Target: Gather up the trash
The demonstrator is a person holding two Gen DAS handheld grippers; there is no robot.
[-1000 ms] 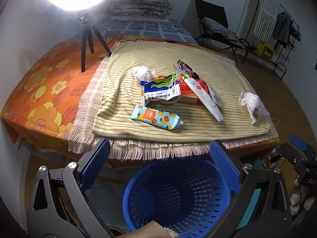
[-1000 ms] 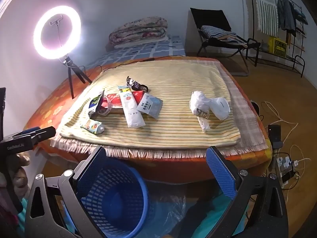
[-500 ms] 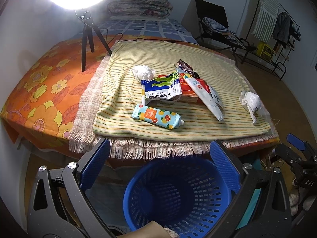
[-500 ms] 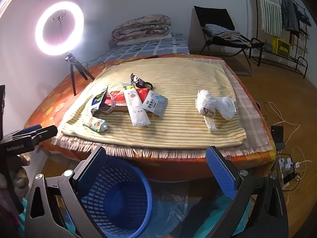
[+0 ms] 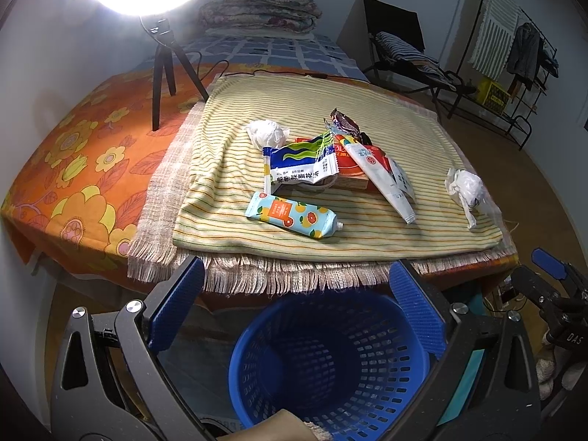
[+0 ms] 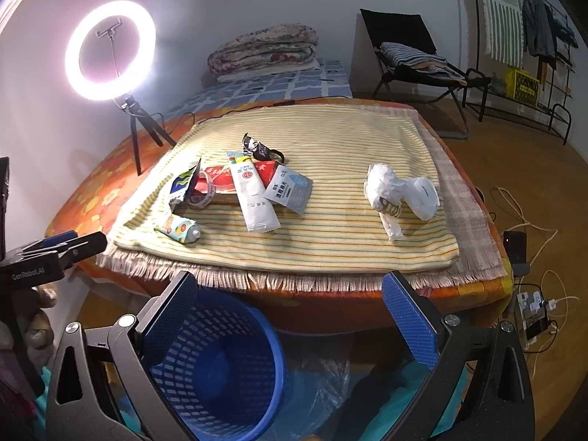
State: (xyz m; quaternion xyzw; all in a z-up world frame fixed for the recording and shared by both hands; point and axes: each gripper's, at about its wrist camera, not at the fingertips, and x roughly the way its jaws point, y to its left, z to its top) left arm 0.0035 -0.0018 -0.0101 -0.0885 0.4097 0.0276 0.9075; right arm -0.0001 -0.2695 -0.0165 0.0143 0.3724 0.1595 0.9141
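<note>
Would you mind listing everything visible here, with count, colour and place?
Basket: one, blue, on the floor below the table edge.
Tube: one, light blue with orange fruit print, near edge of the striped cloth.
Wrapper pile: several, blue-white, red, white, cloth centre.
Crumpled tissue: one, white, behind the pile.
Crumpled plastic bag: one, white, right side of cloth.
Ring light: one, lit, on a tripod, far left.
Folding chair: one, black, background.
Left gripper: blue pads, open.
Right gripper: blue pads, open.
</note>
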